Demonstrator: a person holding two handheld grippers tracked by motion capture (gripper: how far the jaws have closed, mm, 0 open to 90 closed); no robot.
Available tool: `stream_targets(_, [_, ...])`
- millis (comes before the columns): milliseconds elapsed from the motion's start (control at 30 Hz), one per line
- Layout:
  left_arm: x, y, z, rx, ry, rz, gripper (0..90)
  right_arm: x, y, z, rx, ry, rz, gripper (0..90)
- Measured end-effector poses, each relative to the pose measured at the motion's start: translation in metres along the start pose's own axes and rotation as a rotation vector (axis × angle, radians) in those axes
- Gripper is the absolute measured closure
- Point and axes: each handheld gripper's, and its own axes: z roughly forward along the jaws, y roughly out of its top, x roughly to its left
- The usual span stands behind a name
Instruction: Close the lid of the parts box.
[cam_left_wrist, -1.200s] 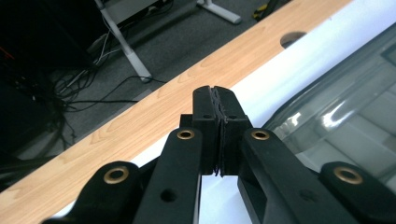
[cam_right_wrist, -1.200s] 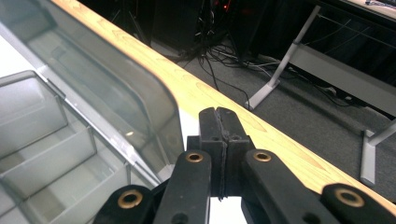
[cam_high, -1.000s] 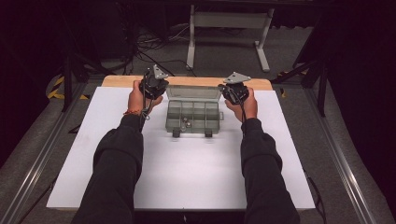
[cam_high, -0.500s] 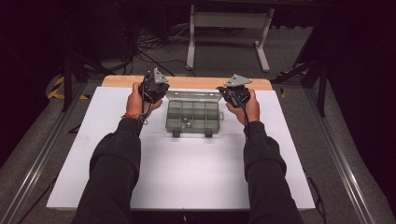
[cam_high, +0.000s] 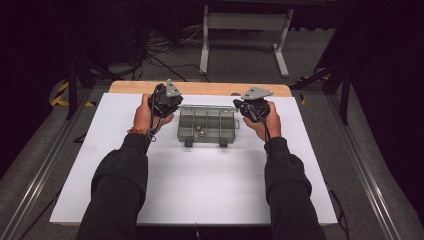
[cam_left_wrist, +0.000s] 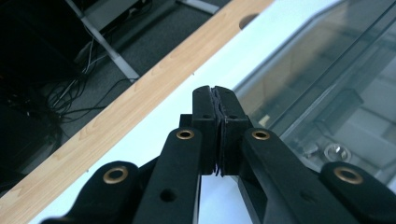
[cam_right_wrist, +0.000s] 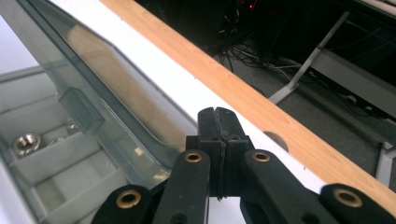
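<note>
Box, high view: one grey organiser box sits on the white table, near the far edge, between the two grippers.
Lid, high view: clear lid stands raised at the back of the box.
Compartments, high view: dividers split the tray into several bays; at least two small metal bits lie in them, too small to name from up there.
Latches, high view: two dark latches hang off the near side.
Left gripper, high view: left gripper is held just beside the box's far left corner.
Right gripper, high view: right gripper is held just beside the far right corner.
Hands, high view: two, one on each gripper, dark sleeves coming in from below.

Left gripper, own view: jaws pressed flat together, nothing between them, tips over white table next to the lid.
Contents, left gripper view: one nut seen through the lid, with another small metal piece beside it.

Right gripper, own view: jaws closed on each other, pinching nothing, tips just beside the lid's edge.
Contents, right gripper view: one nut in a bay; the nearer bays look bare.
Table edge, right gripper view: wood strip runs behind the white sheet.
</note>
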Motion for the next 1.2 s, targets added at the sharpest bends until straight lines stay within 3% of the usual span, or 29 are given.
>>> stream_targets(200, [-0.010,-0.011,0.001,0.011,-0.030,0.007,88.2,0.002,-0.011,-0.004,0.009,0.018,0.015,90.0])
stream_targets(433, [-0.019,-0.028,0.002,0.023,-0.058,0.010,88.4,0.013,-0.022,-0.007,0.024,0.066,0.001,90.0])
stream_targets(667, [-0.027,-0.034,0.004,0.030,-0.083,0.017,88.8,0.024,-0.025,-0.006,0.039,0.096,-0.016,90.0])
stream_targets(1200, [-0.041,-0.050,0.009,0.057,-0.116,0.033,89.7,0.040,-0.042,-0.007,0.077,0.115,-0.022,90.0])
